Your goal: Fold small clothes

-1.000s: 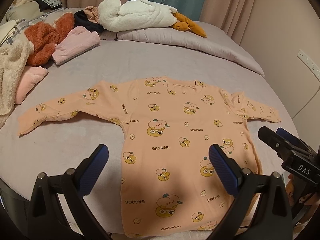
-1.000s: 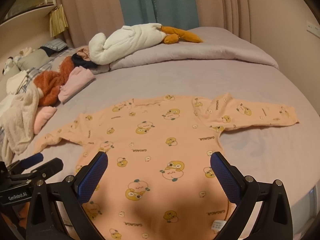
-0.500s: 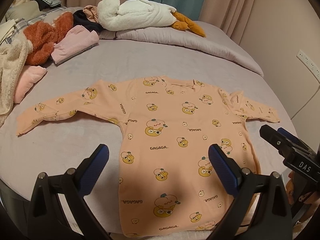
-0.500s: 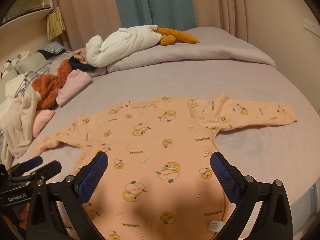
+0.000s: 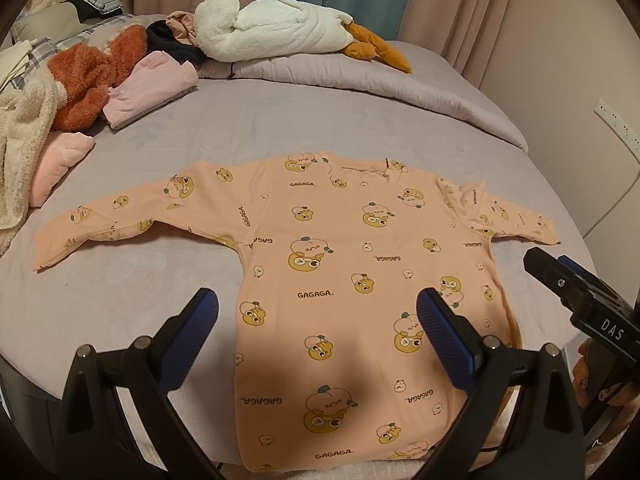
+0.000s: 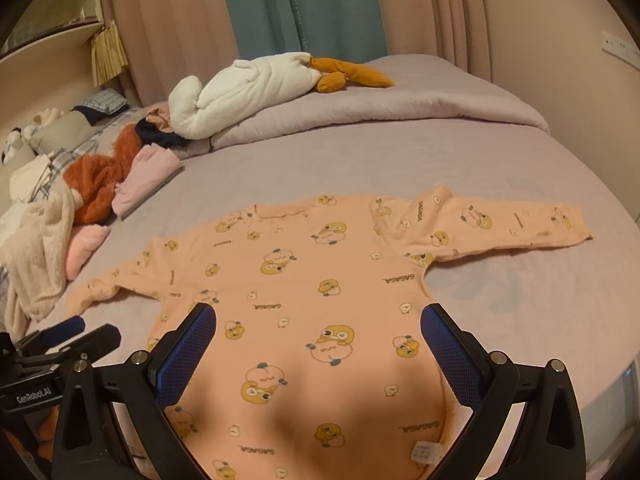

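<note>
— Hovering over the near end of the bed (image 5: 360, 128), we have both tools above the hem of the peach top (image 5: 352, 280). How do we log the left gripper (image 5: 316, 316)?

— Fingers spread wide, nothing between the blue pads (image 5: 188, 340). It hangs above the lower body of the garment, not touching cloth as far as we can see.

— And the right gripper (image 6: 318, 344)?

— Same: gaping, empty, pads (image 6: 452, 360) clear of the fabric. In the left view we catch its black body at the right edge, beside the hem.

— Where do we put the garment?

— Flat on the lilac sheet, front down or up we cannot tell, neckline toward the far side, hem at the near edge of the bed. Both sleeves are stretched out sideways. The left sleeve (image 5: 100, 228) runs toward the clothes pile; the right sleeve (image 6: 500, 224) lies with a small crease at the shoulder. Print: yellow cartoon figures and the word GAGAGA. We note a white care label (image 6: 426, 450) at the hem corner in the right view.

— Surroundings?

— A white plush goose (image 5: 272, 28) with orange feet on the folded duvet at the far side. To the left, a rust fleece (image 5: 92, 76), a folded pink piece (image 5: 152, 88), a cream fleece (image 5: 20, 152), all well apart from the top. Curtains (image 6: 300, 4) behind.
</note>
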Demonstrator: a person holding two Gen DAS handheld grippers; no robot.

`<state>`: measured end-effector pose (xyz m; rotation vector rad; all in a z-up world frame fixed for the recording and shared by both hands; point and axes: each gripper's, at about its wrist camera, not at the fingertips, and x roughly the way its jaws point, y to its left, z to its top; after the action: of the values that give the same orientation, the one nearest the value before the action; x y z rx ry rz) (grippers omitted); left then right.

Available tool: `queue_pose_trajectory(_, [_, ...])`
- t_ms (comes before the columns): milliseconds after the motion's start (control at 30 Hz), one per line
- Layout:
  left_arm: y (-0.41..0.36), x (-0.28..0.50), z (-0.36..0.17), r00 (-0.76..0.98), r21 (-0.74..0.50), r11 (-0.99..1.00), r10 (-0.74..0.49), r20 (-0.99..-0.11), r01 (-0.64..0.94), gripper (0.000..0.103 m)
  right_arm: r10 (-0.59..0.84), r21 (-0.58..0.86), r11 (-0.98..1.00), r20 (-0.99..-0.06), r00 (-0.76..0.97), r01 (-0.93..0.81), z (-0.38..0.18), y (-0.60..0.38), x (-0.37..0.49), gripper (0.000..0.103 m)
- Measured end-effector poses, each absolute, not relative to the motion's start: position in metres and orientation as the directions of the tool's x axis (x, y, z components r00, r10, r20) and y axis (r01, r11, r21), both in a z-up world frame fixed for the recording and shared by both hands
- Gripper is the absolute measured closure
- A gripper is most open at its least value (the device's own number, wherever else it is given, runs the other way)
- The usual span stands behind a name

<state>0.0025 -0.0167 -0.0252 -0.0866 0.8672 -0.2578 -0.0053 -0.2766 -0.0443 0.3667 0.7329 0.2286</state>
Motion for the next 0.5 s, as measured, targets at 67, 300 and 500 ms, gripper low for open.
queue_pose_trajectory(67, [-0.018, 0.002, -0.025, 0.620, -0.177, 0.966, -0.256, -0.742, 0.187, 0.004, 0.328, 0.405, 0.911, -0.607, 0.724, -0.073, -0.045, -0.279, -0.006, 0.001])
queue_pose_trajectory(300, [-0.019, 0.002, -0.026, 0.621, -0.168, 0.969, -0.244, -0.745, 0.179, 0.004, 0.321, 0.415, 0.908, -0.601, 0.732, -0.057, -0.047, -0.289, -0.005, 0.001])
queue_pose_trajectory(500, [-0.020, 0.006, -0.027, 0.611, -0.173, 0.969, -0.244, -0.753, 0.174, 0.004, 0.304, 0.425, 0.905, -0.596, 0.743, -0.028, -0.048, -0.304, -0.004, 0.001])
